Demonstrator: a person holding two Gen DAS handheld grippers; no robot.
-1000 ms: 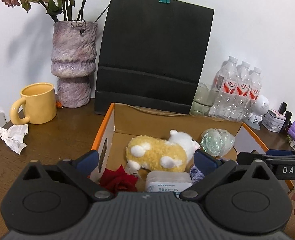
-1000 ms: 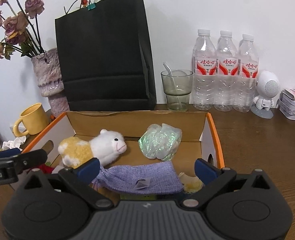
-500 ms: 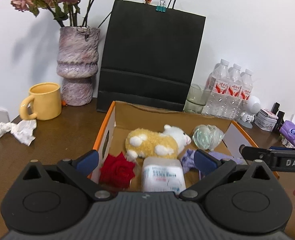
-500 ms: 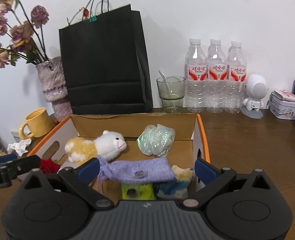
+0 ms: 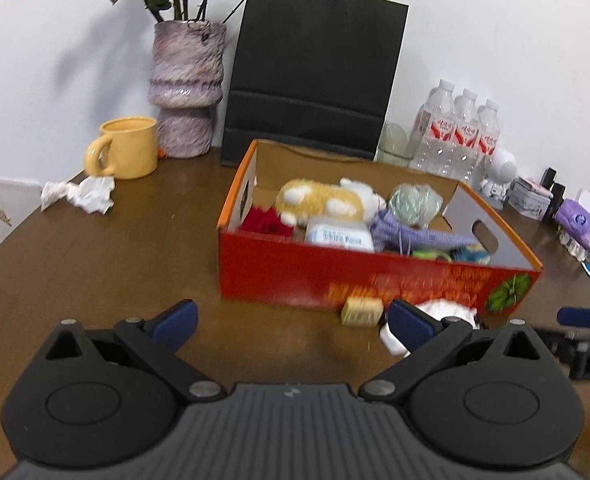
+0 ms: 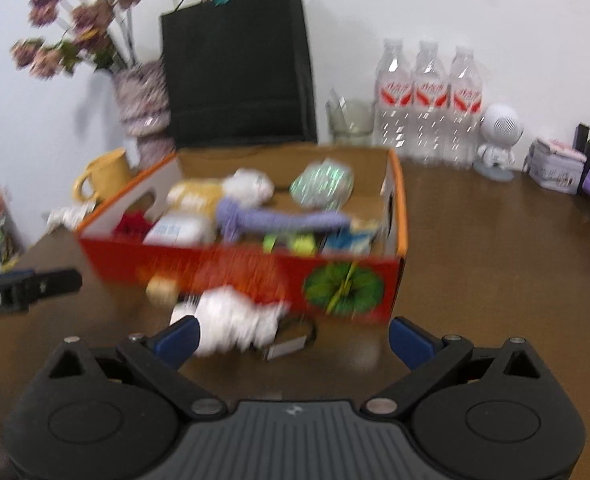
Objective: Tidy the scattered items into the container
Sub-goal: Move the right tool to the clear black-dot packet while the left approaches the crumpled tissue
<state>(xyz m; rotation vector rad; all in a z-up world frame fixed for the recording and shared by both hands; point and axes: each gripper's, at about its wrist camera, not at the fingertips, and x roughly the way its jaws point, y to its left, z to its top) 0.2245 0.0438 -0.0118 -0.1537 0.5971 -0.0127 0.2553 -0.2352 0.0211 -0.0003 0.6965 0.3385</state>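
Both tongs, left (image 5: 291, 316) and right (image 6: 293, 336), apart, empty. White plush (image 6: 231, 322) on worktop (image 5: 107, 264), against red box (image 5: 375, 280) front. Judged light, soft; pinch mid-body.

A plain white wall (image 5: 495, 20) stands behind a dark brown wooden table (image 5: 115, 260) with a rounded edge on the left side. The light is soft and even; a vase of dried flowers (image 5: 187, 88) throws a grey shadow (image 5: 83, 64) on the wall to its left.
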